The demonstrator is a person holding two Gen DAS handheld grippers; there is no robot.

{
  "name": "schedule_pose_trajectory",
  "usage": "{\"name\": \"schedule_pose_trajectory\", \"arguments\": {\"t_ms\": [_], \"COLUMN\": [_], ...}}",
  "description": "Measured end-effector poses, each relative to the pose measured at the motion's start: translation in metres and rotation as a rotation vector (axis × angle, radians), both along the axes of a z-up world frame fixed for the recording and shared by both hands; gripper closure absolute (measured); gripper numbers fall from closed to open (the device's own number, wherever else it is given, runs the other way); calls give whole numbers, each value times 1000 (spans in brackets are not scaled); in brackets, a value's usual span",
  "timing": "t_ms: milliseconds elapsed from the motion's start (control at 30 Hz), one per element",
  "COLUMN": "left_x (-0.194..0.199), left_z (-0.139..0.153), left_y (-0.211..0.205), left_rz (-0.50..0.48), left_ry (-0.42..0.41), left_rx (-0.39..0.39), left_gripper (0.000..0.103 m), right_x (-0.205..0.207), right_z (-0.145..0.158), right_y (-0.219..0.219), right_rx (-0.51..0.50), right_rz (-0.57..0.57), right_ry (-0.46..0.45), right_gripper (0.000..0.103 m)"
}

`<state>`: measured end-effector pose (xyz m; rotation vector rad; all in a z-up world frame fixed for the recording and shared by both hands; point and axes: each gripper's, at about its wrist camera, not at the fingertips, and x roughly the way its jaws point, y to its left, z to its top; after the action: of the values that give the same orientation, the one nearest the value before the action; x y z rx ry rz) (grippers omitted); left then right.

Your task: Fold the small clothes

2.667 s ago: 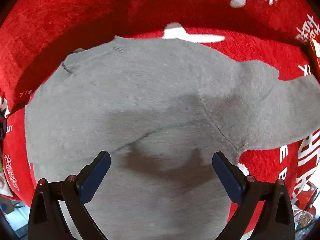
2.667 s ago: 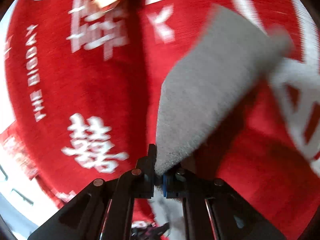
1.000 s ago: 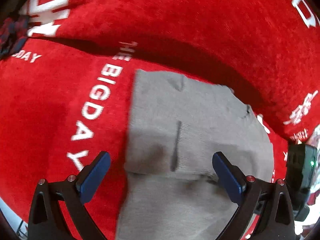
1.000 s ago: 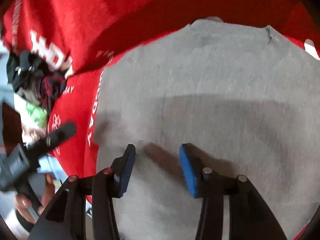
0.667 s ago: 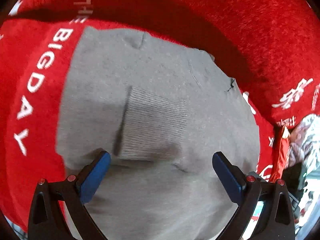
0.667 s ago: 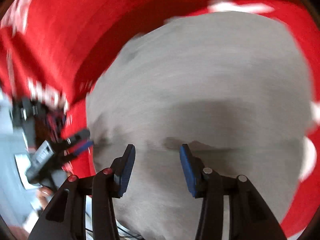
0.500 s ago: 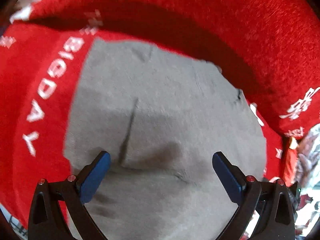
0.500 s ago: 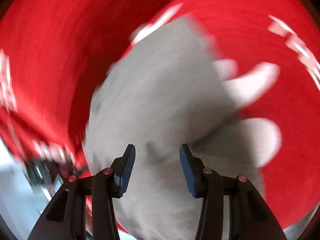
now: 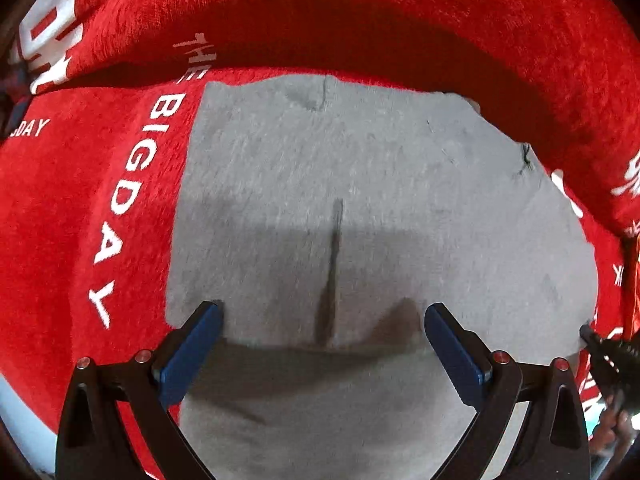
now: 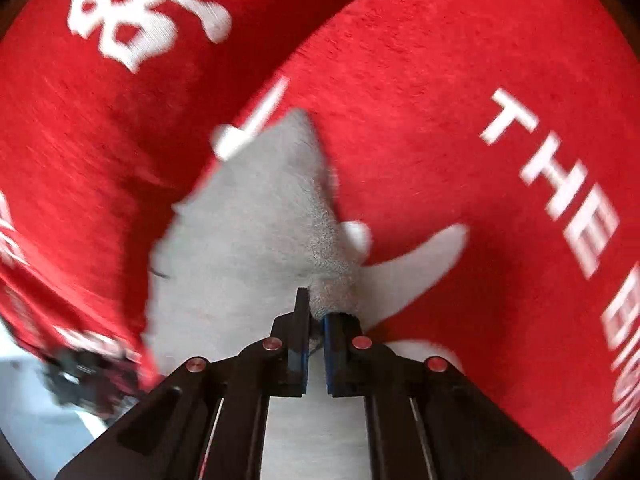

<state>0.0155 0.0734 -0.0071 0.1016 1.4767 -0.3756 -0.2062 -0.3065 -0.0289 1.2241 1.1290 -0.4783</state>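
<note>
A grey knit sweater (image 9: 360, 180) lies flat on a red blanket (image 9: 80, 220) with white lettering. One sleeve is folded across its body, and the cuff edge shows as a dark line. My left gripper (image 9: 323, 310) hovers over the sweater's lower middle, pointing steeply down, open, with nothing between its blue pads. In the right wrist view the sweater (image 10: 248, 232) narrows toward my right gripper (image 10: 318, 308). Its jaws are closing tight on a bunched bit of the sweater's edge, and the pads press on the fabric.
The red blanket (image 10: 420, 100) rises in a fold behind the sweater. A black tool tip (image 9: 608, 352) shows at the sweater's right edge in the left wrist view. Dark blurred clutter (image 10: 80, 364) lies past the blanket's edge at lower left.
My right gripper swung from over the sweater's middle to its edge and went from open to shut on the fabric. My left gripper shifted a little over the sweater and stayed open.
</note>
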Motion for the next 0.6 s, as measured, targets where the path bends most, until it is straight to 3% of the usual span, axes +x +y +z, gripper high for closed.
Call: {"name": "schedule_pose_trajectory", "arguments": {"t_ms": [100,267,400,500,567,600], "left_x": [-1,5,15,15,13,10], "left_z": [11,29,24,7,-4,-5], "left_y": [2,-10,-25,-27,-20,-13], "left_rz": [-7,-62,-82,-85,-77,-58], "left_ry": [-28,-132,-159,-150,-119,-114], "left_rx": [6,50,91,175,204,178], "left_gripper": [1,1,1,1,1,1], "right_x": [-5,-15,1,29,46,49], "right_z": [4,39,39,36,24,15], "right_y": [-2,0,-18,-18,-8,-3], "right_rx": [45,-72,-106,-137,-151,-165], "right_rz": [8,54,35,123,215,263], "right_ry": [-3,-1,-17,-31,22,73], "right_gripper": [92,90,90,90,90,91]}}
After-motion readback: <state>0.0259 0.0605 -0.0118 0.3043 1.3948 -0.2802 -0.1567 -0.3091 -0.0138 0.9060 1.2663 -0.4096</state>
